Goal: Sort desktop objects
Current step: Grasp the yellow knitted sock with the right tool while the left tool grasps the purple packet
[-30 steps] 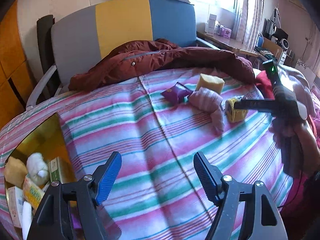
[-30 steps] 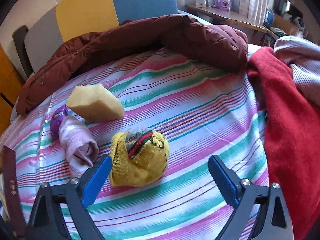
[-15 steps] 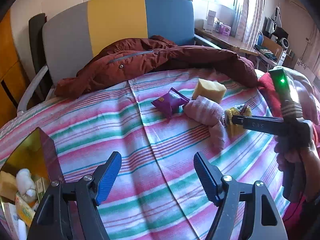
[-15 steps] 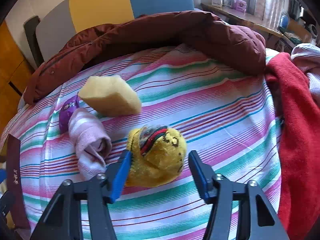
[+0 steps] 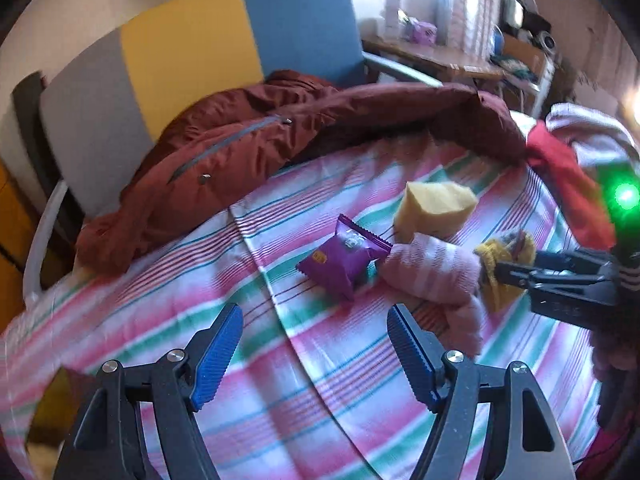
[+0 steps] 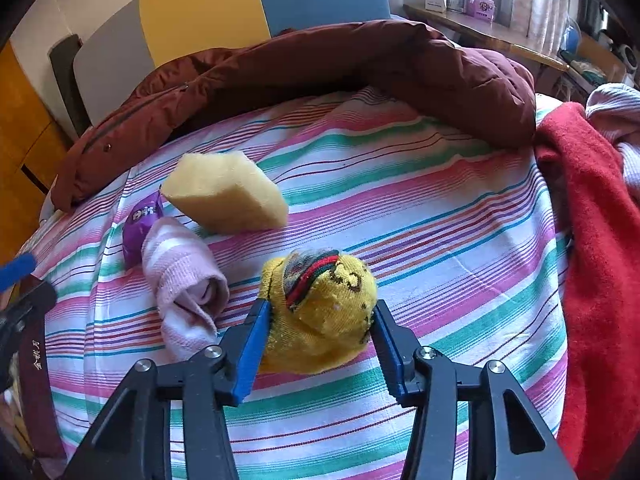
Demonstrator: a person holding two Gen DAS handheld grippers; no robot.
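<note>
With the right gripper (image 6: 320,320) closed onto the yellow sock ball (image 6: 318,312) between its fingers, lift straight up, clear of the pink sock (image 6: 184,280) just to its left, while the left gripper (image 5: 314,340) waits wide open and empty.

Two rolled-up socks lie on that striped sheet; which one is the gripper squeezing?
The yellow sock, between the right gripper fingers; the pink striped sock lies untouched beside it.

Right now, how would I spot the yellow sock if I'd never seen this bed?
Find the striped sheet in front of the dark red jacket. Four small things sit together there; the yellow sock is the balled one between the right tool's fingers, beside the pink sock. Only it has red and green stripes.
</note>
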